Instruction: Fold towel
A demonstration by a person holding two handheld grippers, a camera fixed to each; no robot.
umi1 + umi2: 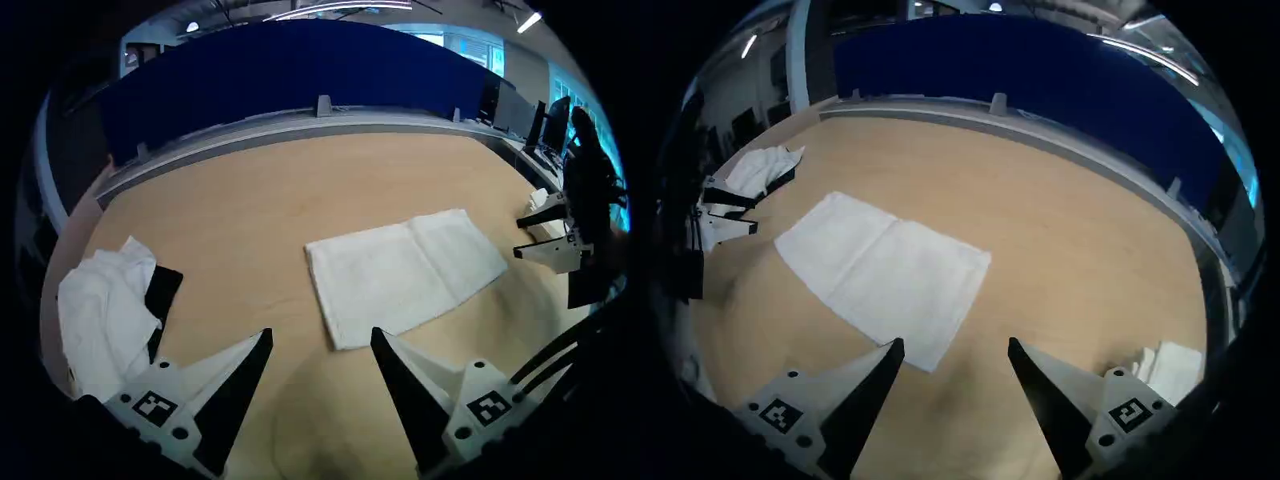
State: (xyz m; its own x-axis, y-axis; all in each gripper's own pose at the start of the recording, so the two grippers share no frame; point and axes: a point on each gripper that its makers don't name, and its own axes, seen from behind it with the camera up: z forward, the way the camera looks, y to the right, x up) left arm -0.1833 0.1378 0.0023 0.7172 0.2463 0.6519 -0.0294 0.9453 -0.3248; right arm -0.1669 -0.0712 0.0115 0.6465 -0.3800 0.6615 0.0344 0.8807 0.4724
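We hold the left gripper point(321, 330) and right gripper point(955, 341) over the desk point(264, 192), fingers spread apart and empty. The towel point(404, 272) lies flat just ahead of both, and a crumpled cloth point(104, 312) sits aside.

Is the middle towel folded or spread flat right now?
Spread flat: the towel lies as one rectangle on the table, with a crease across it. Whether it is already doubled over, cannot tell.
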